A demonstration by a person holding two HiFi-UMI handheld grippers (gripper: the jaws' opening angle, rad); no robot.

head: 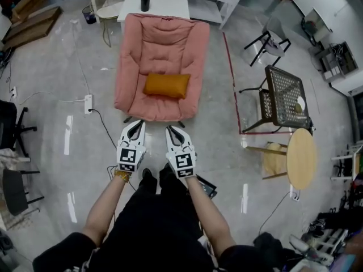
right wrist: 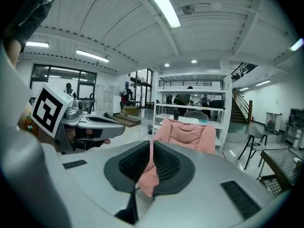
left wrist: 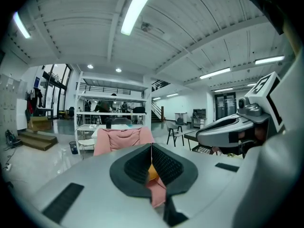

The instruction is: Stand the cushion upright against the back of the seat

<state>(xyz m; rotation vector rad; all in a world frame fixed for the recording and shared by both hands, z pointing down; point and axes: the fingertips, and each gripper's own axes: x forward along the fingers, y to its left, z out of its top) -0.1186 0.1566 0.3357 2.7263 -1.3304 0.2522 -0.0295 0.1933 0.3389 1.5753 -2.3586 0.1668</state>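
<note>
Orange cushion (head: 167, 85) lying flat on the seat of the pink armchair (head: 161, 38), towards its front edge and apart from the backrest. Step in hand, as judged: the approach, since neither gripper touches chair or cushion. Left gripper (head: 137, 125) and right gripper (head: 171, 130) are side by side just short of the seat, both pairs of jaws pressed together on nothing. The next move calls for spread jaws at a cushion edge. Surroundings: glossy grey floor (head: 68, 95); white tabletop (head: 167, 1) bearing a black cup (head: 146, 0); black mesh chair (head: 283, 98).
</note>
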